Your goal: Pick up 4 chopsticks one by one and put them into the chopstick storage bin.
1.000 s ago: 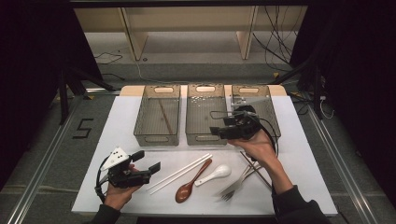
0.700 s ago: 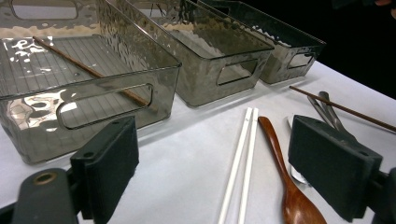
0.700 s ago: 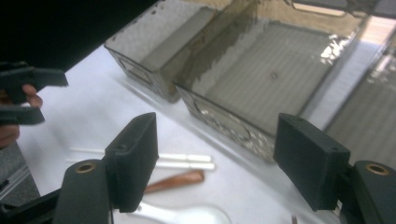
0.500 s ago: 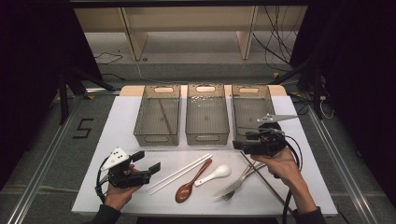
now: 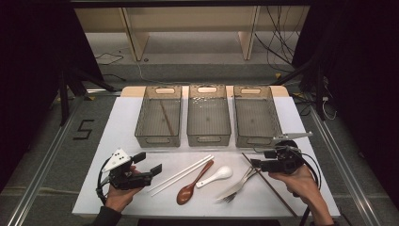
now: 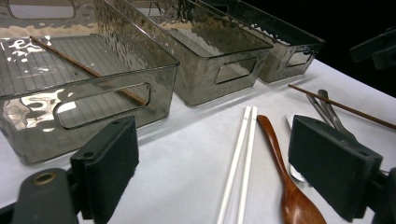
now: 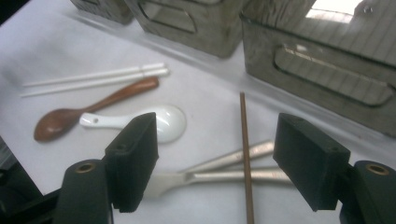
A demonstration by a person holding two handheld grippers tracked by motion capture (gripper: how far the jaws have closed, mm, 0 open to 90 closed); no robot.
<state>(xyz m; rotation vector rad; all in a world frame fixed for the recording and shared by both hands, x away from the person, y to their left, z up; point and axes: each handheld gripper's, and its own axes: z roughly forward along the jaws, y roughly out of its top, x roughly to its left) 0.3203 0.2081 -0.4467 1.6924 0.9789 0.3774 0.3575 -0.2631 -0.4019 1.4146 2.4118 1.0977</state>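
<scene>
A white, smooth-topped table (image 5: 117, 122) spreads across the high view, and along its far side sit three smoky, translucent plastic bins with rippled walls and cut-out handles. The left bin (image 5: 159, 116) holds one thin brown wooden chopstick (image 5: 166, 117) lying slantwise on its ribbed floor; the middle bin (image 5: 208, 114) and the right bin (image 5: 256, 116) stand just beside it in a row.

Down at the near left, the left gripper (image 5: 147, 163), black with a pale three-cornered plate, rests in a hand with its blocky padded jaws wide apart around nothing. Over on the right, the right gripper (image 5: 259, 158) hovers low, jaws also spread and empty; from its own camera, cutlery lies between and below them.

Now the loose pieces on the table: a long brown wooden chopstick (image 7: 245, 154) lies across two dull metal forks (image 7: 224, 170). A pair of slim white plastic chopsticks (image 6: 239, 161) lies side by side, just beside a glossy reddish-brown wooden spoon (image 6: 282, 175). A short white ceramic soup spoon (image 7: 140, 119) with a rounded bowl rests near that wooden spoon.
</scene>
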